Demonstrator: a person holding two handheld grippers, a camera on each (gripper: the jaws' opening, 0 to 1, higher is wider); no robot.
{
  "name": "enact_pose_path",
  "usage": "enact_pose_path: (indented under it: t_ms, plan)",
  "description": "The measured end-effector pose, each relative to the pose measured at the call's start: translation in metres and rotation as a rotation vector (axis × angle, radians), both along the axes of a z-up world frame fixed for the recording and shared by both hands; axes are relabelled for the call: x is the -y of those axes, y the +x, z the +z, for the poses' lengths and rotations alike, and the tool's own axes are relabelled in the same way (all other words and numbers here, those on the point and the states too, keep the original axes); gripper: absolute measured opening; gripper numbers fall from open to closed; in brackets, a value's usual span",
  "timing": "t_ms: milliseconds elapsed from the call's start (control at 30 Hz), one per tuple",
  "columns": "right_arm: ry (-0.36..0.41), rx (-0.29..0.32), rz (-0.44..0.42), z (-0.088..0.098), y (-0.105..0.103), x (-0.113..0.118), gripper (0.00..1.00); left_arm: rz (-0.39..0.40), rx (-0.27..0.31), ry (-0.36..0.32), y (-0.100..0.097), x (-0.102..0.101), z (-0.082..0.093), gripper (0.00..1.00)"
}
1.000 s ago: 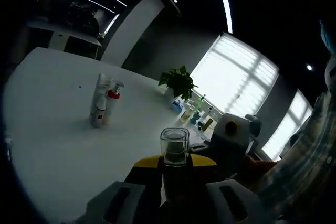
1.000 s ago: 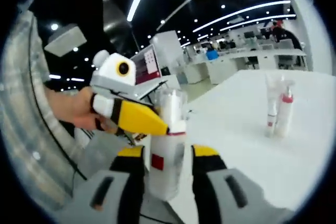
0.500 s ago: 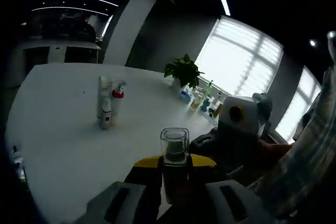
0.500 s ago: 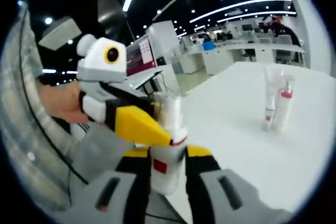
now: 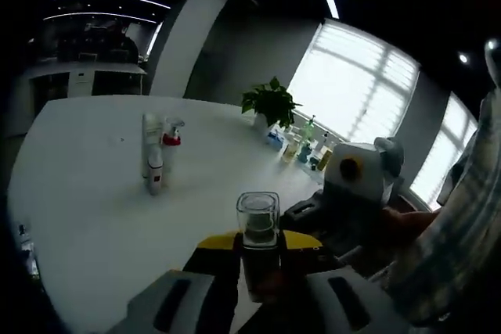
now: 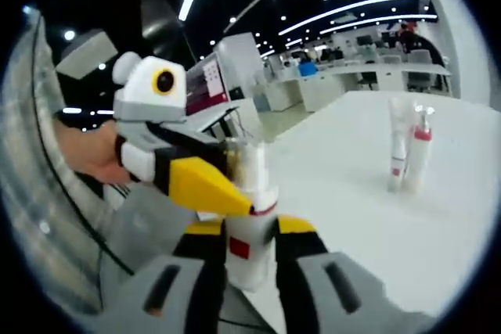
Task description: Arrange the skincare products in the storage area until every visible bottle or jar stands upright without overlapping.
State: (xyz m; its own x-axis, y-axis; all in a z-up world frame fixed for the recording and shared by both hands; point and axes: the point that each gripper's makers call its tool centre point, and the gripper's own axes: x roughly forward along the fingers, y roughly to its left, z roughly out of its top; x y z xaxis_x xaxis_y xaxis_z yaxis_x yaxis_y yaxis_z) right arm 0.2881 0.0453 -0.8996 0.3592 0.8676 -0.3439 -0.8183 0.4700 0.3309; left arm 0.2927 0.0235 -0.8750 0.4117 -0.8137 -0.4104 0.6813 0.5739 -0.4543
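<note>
The left gripper [image 5: 260,249], with yellow-tipped jaws, holds a dark bottle with a clear square cap [image 5: 258,228] upright above the white round table [image 5: 86,193]. The right gripper [image 6: 250,252] is clamped on a white bottle with a red label and clear cap [image 6: 249,224], and the left gripper [image 6: 205,187] reaches in beside that cap. On the table, well apart from both, 2 slim white bottles [image 5: 154,154] stand upright, touching, 1 with a red collar. A potted green plant [image 5: 268,105] sits near the window.

2 bottles [image 5: 154,152] upright on table [image 5: 86,217]
</note>
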Motion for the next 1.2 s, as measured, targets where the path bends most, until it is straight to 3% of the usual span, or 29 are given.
enact_pose_path:
  t_ms: [300, 533, 833, 1033, 1200]
  plan:
    - [-0.029, 0.006, -0.022, -0.015, 0.018, 0.014, 0.21, 0.086, 0.013, 0.018, 0.006, -0.024, -0.002, 0.37]
    - [-0.013, 0.045, -0.115, -0.01, 0.06, 0.041, 0.21, 0.184, -0.04, 0.086, -0.001, -0.054, -0.027, 0.45]
    - [-0.046, 0.159, -0.215, -0.01, 0.119, 0.066, 0.22, 0.258, -0.153, 0.122, -0.014, -0.062, -0.053, 0.48]
    - [-0.097, 0.278, -0.254, -0.016, 0.147, 0.076, 0.22, 0.254, -0.186, 0.136, -0.02, -0.061, -0.06, 0.48]
    - [-0.124, 0.315, -0.275, -0.029, 0.165, 0.082, 0.22, 0.261, -0.192, 0.143, -0.019, -0.065, -0.06, 0.48]
